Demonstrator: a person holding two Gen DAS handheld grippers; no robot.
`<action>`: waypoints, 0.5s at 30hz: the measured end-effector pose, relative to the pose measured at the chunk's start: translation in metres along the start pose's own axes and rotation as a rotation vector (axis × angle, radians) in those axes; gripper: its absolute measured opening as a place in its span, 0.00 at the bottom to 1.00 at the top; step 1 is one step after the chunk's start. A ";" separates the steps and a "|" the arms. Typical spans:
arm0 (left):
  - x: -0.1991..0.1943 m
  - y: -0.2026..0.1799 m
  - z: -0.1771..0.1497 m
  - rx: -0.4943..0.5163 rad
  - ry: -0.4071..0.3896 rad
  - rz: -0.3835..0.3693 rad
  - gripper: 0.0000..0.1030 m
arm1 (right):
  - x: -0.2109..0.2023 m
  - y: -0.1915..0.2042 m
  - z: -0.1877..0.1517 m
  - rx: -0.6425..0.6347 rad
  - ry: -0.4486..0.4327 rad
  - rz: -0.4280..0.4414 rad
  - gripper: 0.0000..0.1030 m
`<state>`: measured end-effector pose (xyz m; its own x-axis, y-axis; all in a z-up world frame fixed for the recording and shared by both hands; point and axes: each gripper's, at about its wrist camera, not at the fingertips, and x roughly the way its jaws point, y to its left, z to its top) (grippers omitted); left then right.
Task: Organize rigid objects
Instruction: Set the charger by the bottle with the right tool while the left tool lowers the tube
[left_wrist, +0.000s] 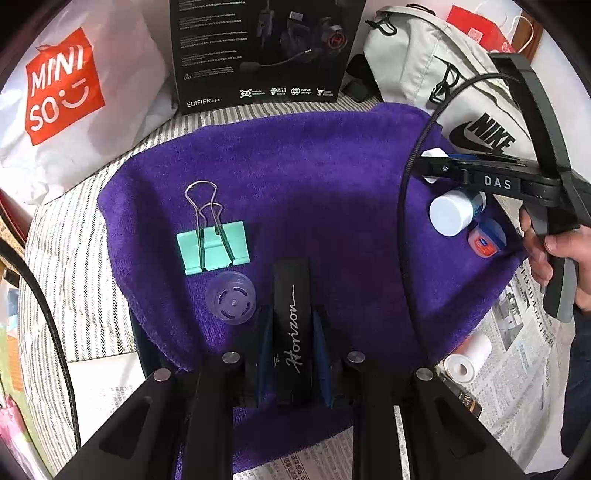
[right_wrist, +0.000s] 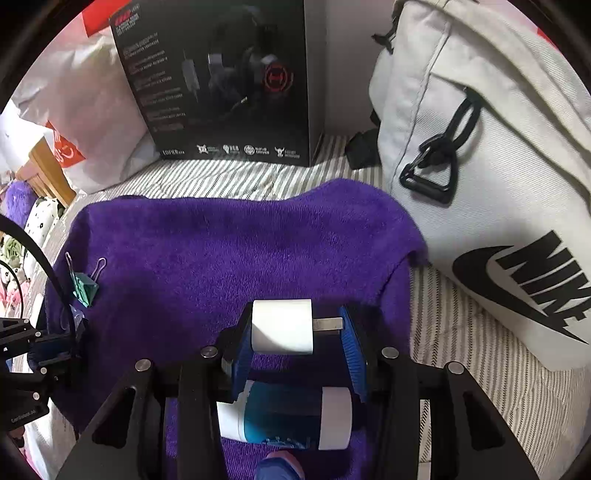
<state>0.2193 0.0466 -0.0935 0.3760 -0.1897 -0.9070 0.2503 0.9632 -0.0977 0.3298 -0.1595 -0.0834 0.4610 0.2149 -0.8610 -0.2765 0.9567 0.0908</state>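
My left tool (left_wrist: 291, 332) is clamped on a black flat rectangular case with silver script "Horizon" (left_wrist: 293, 314), held between its blue pads over the purple fleece towel (left_wrist: 295, 166). Just left of it on the towel lie a clear round plastic cap (left_wrist: 231, 302) and a mint-green binder clip with wire handles (left_wrist: 212, 247), the two nearly touching.

My right tool (right_wrist: 295, 328) grips a white plug-in charger block with metal prongs (right_wrist: 282, 326); the prongs point at the right pad. Below it a white-capped cylindrical bottle with teal label (right_wrist: 288, 417) lies on its side on the towel, label text too blurred to read. A small blue-lidded jar with red label (left_wrist: 485, 240) sits just beside the bottle. The right tool's body reads "DAS" in the left wrist view.

The towel lies on a grey-striped bed sheet (right_wrist: 229, 181). Behind it stand a black "EDIFIER" headset box with "RGB" icon (left_wrist: 258, 51), a white plastic bag with red "MINISO" logo (left_wrist: 62, 85), and a pale grey canvas bag printed "NIKE" (right_wrist: 498, 184). Newspaper (left_wrist: 517, 350) and a white tape roll (left_wrist: 465, 362) lie at the towel's right edge.
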 end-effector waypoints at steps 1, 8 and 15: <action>0.000 0.000 0.000 0.001 0.001 0.000 0.20 | 0.001 0.000 0.000 0.000 0.005 0.002 0.43; -0.001 0.002 0.000 -0.006 -0.003 -0.006 0.20 | 0.010 0.005 0.001 -0.011 0.027 0.007 0.43; -0.002 0.002 -0.001 -0.017 -0.008 -0.013 0.22 | 0.008 0.005 -0.001 -0.033 0.019 0.012 0.43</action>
<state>0.2178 0.0496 -0.0923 0.3799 -0.2032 -0.9024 0.2398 0.9639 -0.1161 0.3312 -0.1534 -0.0908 0.4416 0.2223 -0.8693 -0.3095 0.9471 0.0850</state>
